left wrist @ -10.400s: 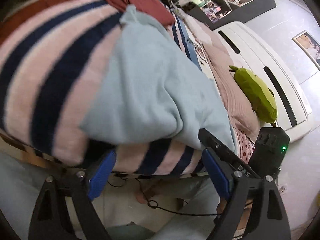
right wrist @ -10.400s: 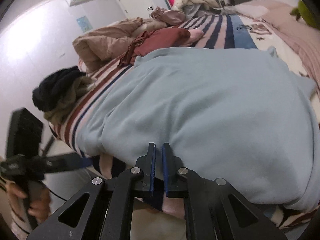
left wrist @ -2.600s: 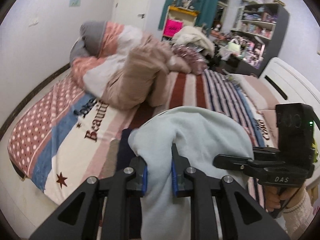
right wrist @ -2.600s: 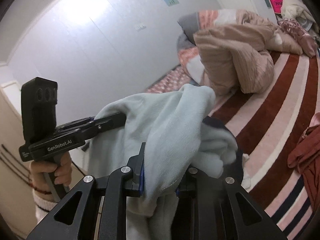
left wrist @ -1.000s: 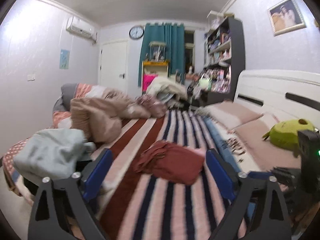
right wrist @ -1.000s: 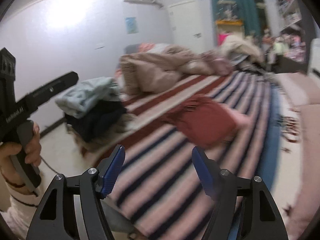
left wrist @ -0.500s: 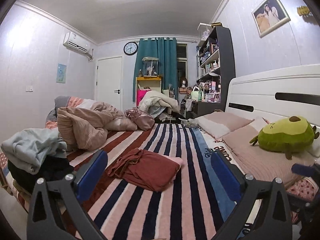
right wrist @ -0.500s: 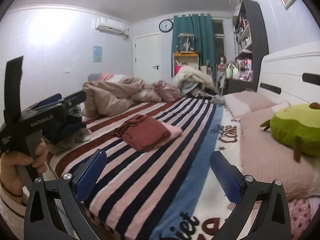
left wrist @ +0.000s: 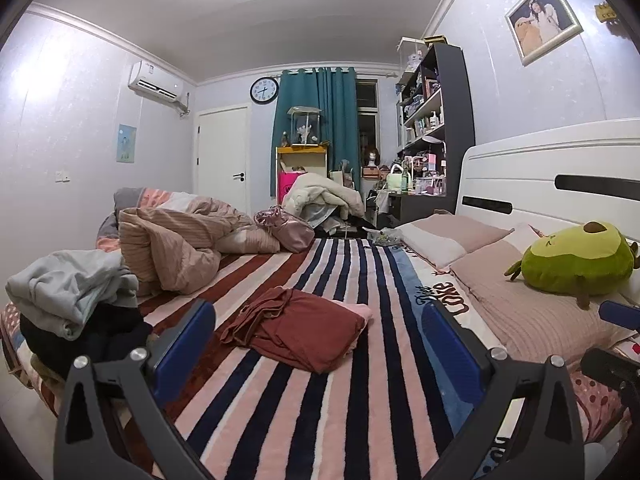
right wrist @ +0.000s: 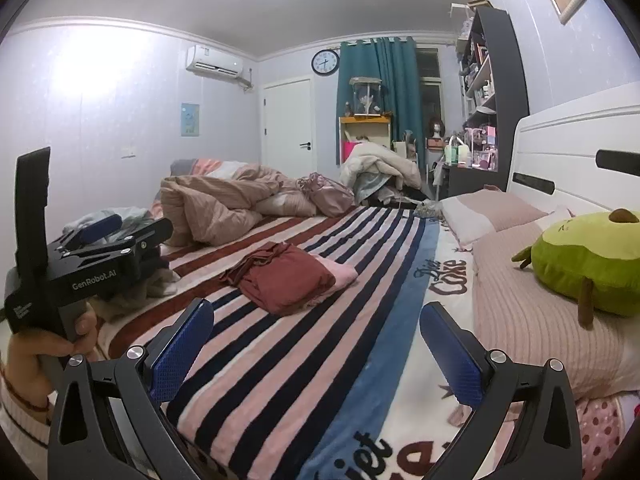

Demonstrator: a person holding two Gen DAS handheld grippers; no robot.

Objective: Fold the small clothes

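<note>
A dark red garment (left wrist: 294, 330) lies on a blanket (left wrist: 320, 392) striped in pink, navy and maroon, with a blue band along one side; beside it, a pale blue garment (left wrist: 70, 284) tops a black one (left wrist: 80, 340). A lime-green avocado plush (left wrist: 576, 260) rests on dusty-pink ribbed pillows (left wrist: 528, 312), teal curtains (left wrist: 316, 120) hang behind, and both grippers, left (left wrist: 320, 344) and right (right wrist: 316, 346), carry blue pads on black frames
</note>
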